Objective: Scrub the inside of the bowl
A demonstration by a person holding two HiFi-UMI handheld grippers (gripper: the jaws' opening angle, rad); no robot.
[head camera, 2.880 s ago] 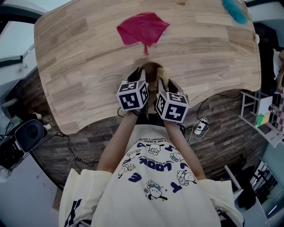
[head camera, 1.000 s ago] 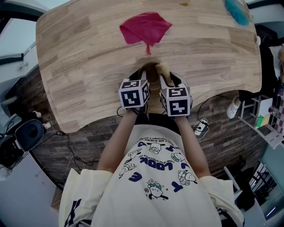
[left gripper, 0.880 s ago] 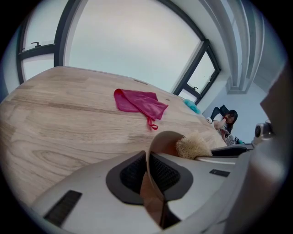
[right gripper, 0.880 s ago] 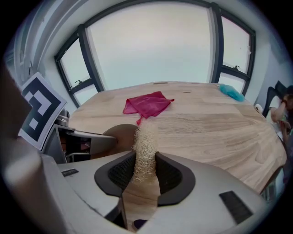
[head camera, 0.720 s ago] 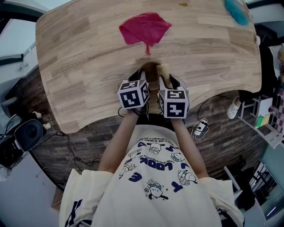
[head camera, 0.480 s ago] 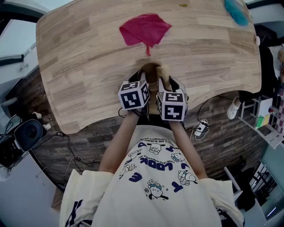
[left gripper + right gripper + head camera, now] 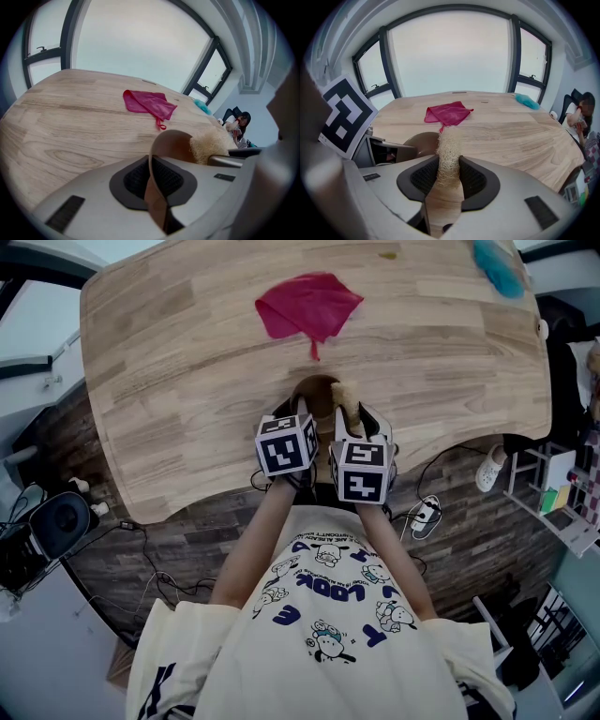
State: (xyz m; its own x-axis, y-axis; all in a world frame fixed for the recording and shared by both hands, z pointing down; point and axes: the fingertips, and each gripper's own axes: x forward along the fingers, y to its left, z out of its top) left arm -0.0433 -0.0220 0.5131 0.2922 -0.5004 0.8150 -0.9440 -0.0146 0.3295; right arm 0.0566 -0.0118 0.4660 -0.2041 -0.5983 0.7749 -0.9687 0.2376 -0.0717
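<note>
A brown wooden bowl (image 7: pixel 317 393) sits close to the near edge of the table (image 7: pixel 187 381). My left gripper (image 7: pixel 302 411) is shut on the bowl's near rim. In the left gripper view the thin bowl wall (image 7: pixel 156 190) runs between the pads of the left gripper (image 7: pixel 152 174), whose jaws have just been closing on it. My right gripper (image 7: pixel 349 418) is shut on a pale loofah scrubber (image 7: pixel 344 395), which reaches over the bowl's right side. In the right gripper view the loofah (image 7: pixel 449 157) stands up between the pads of the right gripper (image 7: pixel 449 177), with the bowl (image 7: pixel 419 143) just to its left.
A red cloth (image 7: pixel 309 306) lies on the table beyond the bowl, and a teal cloth (image 7: pixel 497 263) lies at the far right corner. The table's near edge runs right below both grippers. A person (image 7: pixel 581 117) sits beyond the table's right end.
The right gripper's cube has drawn back slightly toward my body and to the left. The left gripper stays at the bowl's rim, and the bowl has not moved.
</note>
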